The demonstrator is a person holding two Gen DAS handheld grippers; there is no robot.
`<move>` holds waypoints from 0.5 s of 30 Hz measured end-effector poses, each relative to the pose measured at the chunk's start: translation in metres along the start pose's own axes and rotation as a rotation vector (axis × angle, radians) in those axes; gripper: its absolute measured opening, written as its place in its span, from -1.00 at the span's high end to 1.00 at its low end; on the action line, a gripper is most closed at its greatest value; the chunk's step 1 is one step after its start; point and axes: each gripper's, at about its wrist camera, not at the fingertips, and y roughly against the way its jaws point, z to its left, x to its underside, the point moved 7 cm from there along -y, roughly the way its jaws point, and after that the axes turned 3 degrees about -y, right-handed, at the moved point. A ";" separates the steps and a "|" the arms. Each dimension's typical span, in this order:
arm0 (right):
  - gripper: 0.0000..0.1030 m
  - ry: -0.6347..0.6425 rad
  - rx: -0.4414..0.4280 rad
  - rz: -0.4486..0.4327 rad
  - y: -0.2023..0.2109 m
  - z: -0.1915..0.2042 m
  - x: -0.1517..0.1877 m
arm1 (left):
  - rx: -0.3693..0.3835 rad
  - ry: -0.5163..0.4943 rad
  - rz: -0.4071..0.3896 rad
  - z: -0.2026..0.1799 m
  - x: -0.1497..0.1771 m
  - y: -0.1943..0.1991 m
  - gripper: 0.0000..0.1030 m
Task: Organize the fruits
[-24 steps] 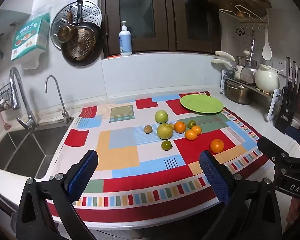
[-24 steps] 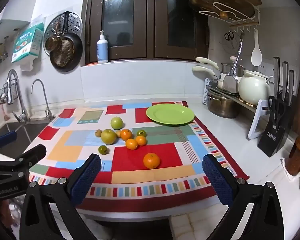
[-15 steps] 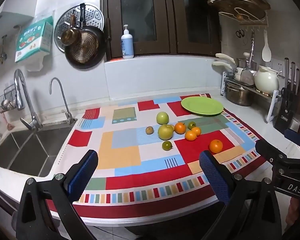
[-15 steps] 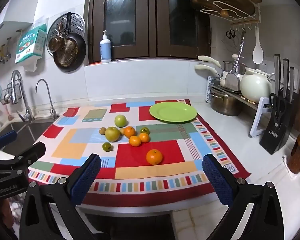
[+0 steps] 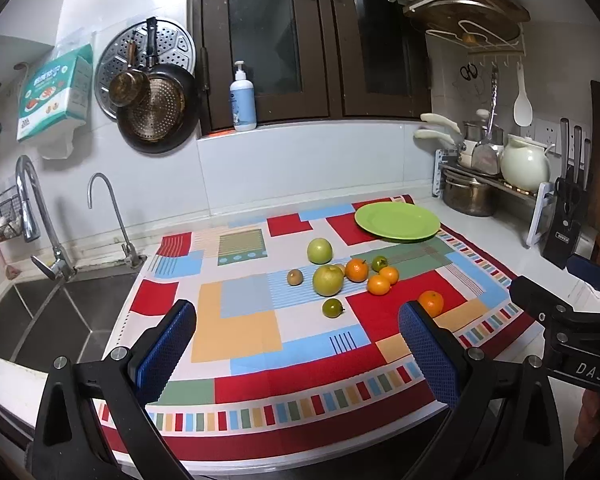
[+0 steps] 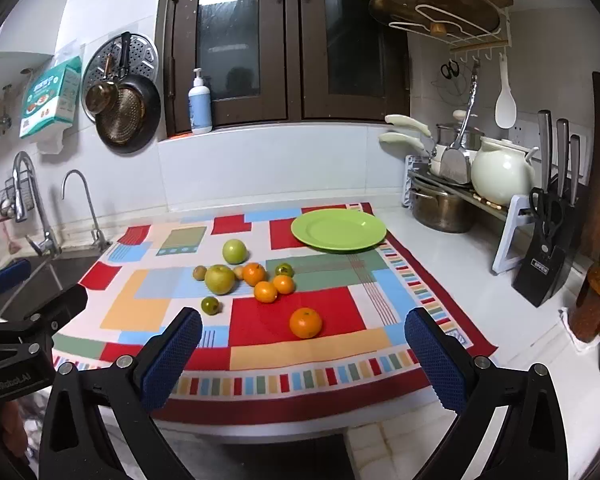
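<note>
Several fruits lie mid-cloth: two green apples (image 5: pixel 327 279) (image 6: pixel 234 251), several oranges (image 6: pixel 265 291), small green and brown fruits, and one lone orange (image 6: pixel 305 322) (image 5: pixel 431 302) nearest the front. An empty green plate (image 5: pixel 397 222) (image 6: pixel 339 229) sits at the cloth's far right corner. My left gripper (image 5: pixel 298 354) is open and empty above the counter's front edge. My right gripper (image 6: pixel 303 358) is open and empty too, in front of the lone orange.
A patchwork cloth (image 5: pixel 240 320) covers the counter. A sink (image 5: pixel 40 312) with two taps lies left. A dish rack with a pot and white kettle (image 6: pixel 500 176), a knife block (image 6: pixel 548 264) and jars (image 6: pixel 596 300) stand right. Pans hang on the wall.
Both grippers have drawn back a little and risen, then moved in again toward the cloth; the view shifted slightly. The fruits and plate have not moved. Both jaws stay open.
</note>
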 end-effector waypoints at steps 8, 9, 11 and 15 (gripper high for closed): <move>-0.99 -0.018 0.008 -0.003 -0.002 0.007 -0.006 | 0.045 -0.001 -0.006 0.009 -0.005 -0.005 -1.00; -0.99 -0.018 0.010 -0.005 -0.002 0.009 -0.006 | 0.047 0.000 -0.009 0.009 -0.005 -0.006 -1.00; -0.99 -0.020 0.018 -0.011 -0.002 0.011 -0.008 | 0.053 0.001 -0.013 0.011 -0.007 -0.007 -1.00; -0.99 -0.019 0.030 -0.019 -0.003 0.012 -0.009 | 0.060 -0.006 -0.016 0.012 -0.008 -0.010 -1.00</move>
